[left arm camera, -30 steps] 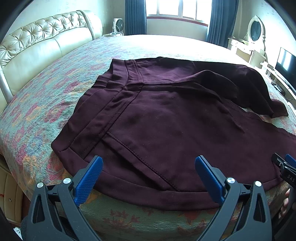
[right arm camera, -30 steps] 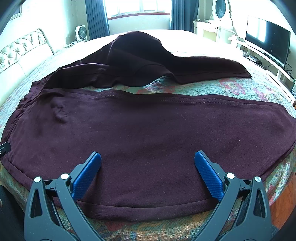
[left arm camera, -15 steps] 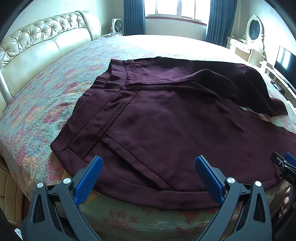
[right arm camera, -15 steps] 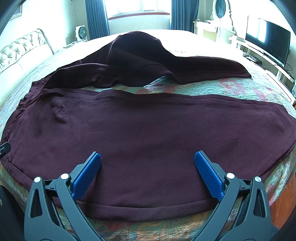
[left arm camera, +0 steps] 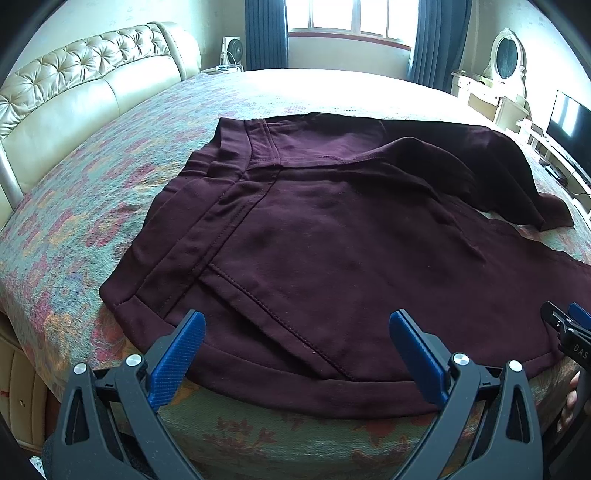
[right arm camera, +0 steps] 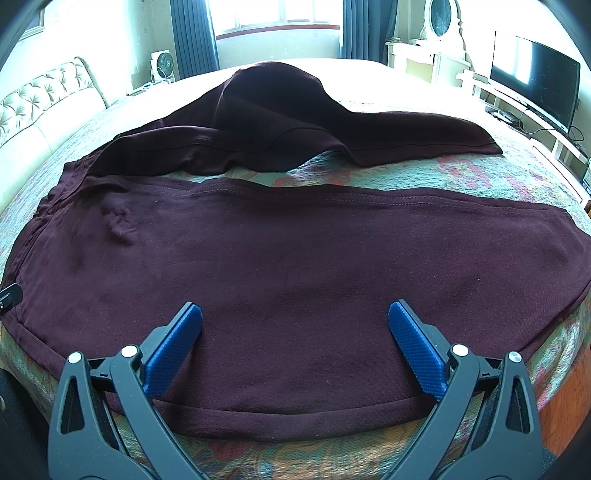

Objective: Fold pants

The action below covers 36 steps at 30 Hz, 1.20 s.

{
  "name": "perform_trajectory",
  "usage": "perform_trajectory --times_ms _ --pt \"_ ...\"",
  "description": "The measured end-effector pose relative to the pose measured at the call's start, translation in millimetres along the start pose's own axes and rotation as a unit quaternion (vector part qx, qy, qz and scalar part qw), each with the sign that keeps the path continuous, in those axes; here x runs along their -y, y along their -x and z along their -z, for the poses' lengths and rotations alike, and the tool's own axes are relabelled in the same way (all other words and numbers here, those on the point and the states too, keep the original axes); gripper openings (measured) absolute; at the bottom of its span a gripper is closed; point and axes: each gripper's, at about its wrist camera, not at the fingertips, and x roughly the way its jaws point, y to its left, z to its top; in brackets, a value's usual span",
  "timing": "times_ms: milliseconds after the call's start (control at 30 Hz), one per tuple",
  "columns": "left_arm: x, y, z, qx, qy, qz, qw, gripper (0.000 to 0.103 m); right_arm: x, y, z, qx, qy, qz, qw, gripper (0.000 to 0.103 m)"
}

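Observation:
Dark maroon pants (left arm camera: 332,229) lie spread on the bed, waistband to the left, legs running right. My left gripper (left arm camera: 297,325) is open and empty, just above the near hem by the waist end. In the right wrist view the near leg (right arm camera: 295,277) lies flat and the far leg (right arm camera: 280,122) is bunched up in a hump behind it. My right gripper (right arm camera: 295,317) is open and empty over the near leg's front edge. Its tip also shows at the right edge of the left wrist view (left arm camera: 569,328).
The bed has a floral cover (left arm camera: 74,206) and a tufted cream headboard (left arm camera: 74,85) on the left. A TV (right arm camera: 535,77) on a white stand and a dresser with an oval mirror (right arm camera: 439,18) stand to the right. A fan (right arm camera: 162,66) stands by the window.
The left wrist view has shifted very slightly; the pants and both open grippers look unchanged.

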Motion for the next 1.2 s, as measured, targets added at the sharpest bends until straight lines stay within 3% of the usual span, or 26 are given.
perform_trajectory --times_ms 300,467,533,667,733,867,1000,1067,1200 --pt "1 4 -3 0.006 -0.006 -0.004 1.0000 0.099 -1 0 0 -0.004 0.001 -0.006 1.000 0.101" --pt "-7 16 -24 0.015 -0.008 0.058 0.9982 0.099 -4 9 -12 -0.015 0.018 -0.030 0.999 0.101" --pt "-17 15 -40 -0.002 -0.011 0.095 0.9954 0.099 -7 17 -26 -0.004 0.035 -0.047 0.998 0.101" --pt "-48 7 -77 -0.019 -0.032 0.126 0.9914 0.099 -17 28 -67 0.024 0.080 -0.073 0.994 0.101" --pt "-81 -9 -103 -0.036 -0.004 0.131 0.9907 0.099 -24 27 -93 0.035 0.104 -0.093 0.990 0.101" --pt "-143 -59 -151 -0.071 0.063 0.168 0.9812 0.099 -41 13 -152 0.058 0.162 -0.129 0.977 0.101" --pt "-186 -131 -192 -0.103 0.135 0.202 0.9646 0.099 -57 -24 -208 0.056 0.224 -0.150 0.962 0.101" --pt "-186 -162 -208 -0.122 0.127 0.224 0.9584 0.099 -65 -51 -231 0.030 0.256 -0.154 0.954 0.101" --pt "-170 -205 -228 -0.152 0.061 0.234 0.9583 0.099 -78 -109 -271 -0.027 0.297 -0.157 0.942 0.101"
